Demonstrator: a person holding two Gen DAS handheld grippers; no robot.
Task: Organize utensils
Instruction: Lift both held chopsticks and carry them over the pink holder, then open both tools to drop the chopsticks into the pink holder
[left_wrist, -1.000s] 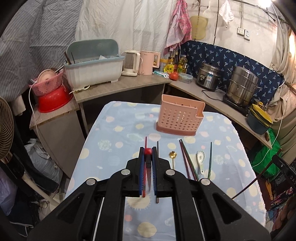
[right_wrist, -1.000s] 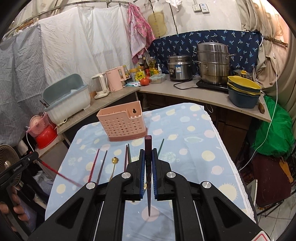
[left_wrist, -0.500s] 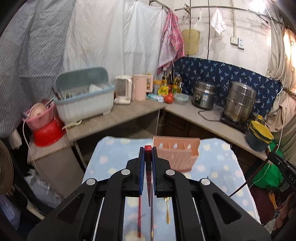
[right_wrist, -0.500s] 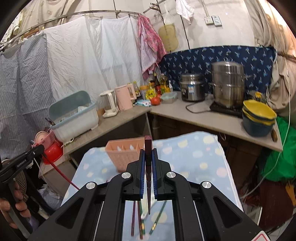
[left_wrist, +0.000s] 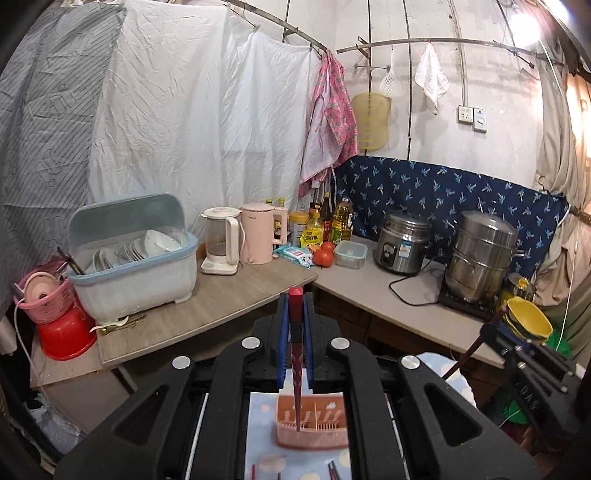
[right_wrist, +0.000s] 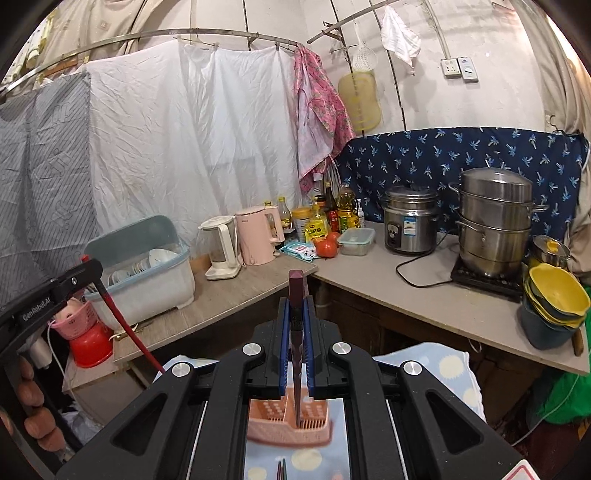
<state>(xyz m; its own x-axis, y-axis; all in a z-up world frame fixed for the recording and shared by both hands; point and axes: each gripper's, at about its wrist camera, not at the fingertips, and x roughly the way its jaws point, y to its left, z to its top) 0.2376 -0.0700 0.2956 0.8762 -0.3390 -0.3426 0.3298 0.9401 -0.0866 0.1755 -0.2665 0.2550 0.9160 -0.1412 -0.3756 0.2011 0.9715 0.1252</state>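
This is a cramped home kitchen. Along the L-shaped bench (left_wrist: 221, 306) stand a rice cooker (left_wrist: 402, 238), a stacked steel steamer pot (left_wrist: 480, 254), two kettles (left_wrist: 240, 240), oil and sauce bottles (left_wrist: 328, 221) and a covered dish rack full of plates (left_wrist: 136, 258). An apron (left_wrist: 332, 122), a skimmer (left_wrist: 392, 79) and a rag (left_wrist: 431, 79) hang from wall rails, with sheets (left_wrist: 184, 129) draped as partitions.

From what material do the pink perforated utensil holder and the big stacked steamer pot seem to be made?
The pink perforated utensil holder looks like moulded plastic: matte, even colour, regular grid of holes. The big stacked steamer pot seems to be stainless steel: silvery, shiny, with bright reflections on its tiers and lid.
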